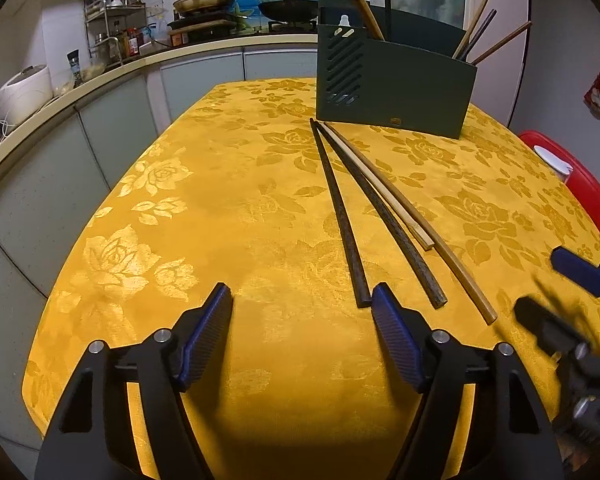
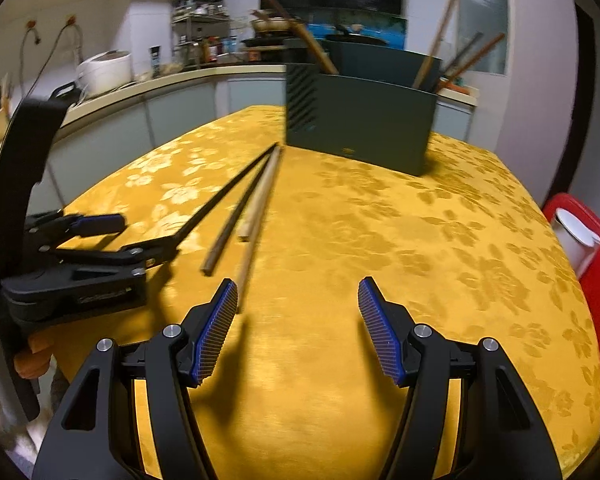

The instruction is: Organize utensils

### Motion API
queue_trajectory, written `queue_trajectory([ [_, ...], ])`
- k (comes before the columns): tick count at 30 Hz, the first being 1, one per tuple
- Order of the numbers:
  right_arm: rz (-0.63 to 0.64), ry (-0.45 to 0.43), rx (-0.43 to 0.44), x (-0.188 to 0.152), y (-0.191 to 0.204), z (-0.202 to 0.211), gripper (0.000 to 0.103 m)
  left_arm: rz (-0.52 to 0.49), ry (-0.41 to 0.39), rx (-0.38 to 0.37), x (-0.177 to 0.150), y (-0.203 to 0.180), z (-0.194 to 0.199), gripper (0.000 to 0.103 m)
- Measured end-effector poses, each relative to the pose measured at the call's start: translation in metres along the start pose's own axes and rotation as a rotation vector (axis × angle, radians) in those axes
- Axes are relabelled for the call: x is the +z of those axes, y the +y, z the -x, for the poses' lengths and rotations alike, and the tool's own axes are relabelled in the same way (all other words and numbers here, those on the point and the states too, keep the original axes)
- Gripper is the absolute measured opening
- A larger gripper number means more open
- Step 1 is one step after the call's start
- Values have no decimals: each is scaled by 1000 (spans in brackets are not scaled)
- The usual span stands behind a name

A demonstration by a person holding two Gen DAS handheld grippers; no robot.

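Four chopsticks (image 1: 384, 216) lie side by side on the yellow tabletop (image 1: 204, 208), their far tips near the dark green holder (image 1: 396, 92), which has more chopsticks standing in it. The left gripper (image 1: 302, 312) is spread with nothing between its pads; its right pad sits just beside the near end of the leftmost dark chopstick. The right gripper (image 2: 298, 300) is also spread and empty, beside the palest chopstick's near end.

four chopsticks (image 1: 384, 216) flat before dark holder (image 1: 396, 88)
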State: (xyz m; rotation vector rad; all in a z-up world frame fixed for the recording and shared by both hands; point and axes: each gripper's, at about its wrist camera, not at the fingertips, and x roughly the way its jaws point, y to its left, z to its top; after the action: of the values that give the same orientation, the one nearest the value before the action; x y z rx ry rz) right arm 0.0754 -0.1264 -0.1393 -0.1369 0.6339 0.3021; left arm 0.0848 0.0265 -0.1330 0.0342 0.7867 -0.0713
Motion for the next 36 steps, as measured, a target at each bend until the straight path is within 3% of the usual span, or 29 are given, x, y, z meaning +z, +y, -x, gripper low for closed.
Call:
queue_trajectory([
  [12, 11, 42, 42, -4, 15, -23, 39, 30, -15, -69, 2, 1, 2, 50],
  [18, 5, 48, 46, -2, 16, -26, 22, 13, -24, -57, 3, -4, 0, 40],
  [22, 5, 56, 44, -1, 13, -27, 11, 12, -26, -52, 5, -4, -2, 19],
  [25, -3, 62, 33, -1, 7, -27, 9, 20, -25, -54, 5, -1, -3, 7],
  [36, -56, 77, -39, -8, -21, -18, 7, 3, -27, -53, -2, 3, 4, 7],
])
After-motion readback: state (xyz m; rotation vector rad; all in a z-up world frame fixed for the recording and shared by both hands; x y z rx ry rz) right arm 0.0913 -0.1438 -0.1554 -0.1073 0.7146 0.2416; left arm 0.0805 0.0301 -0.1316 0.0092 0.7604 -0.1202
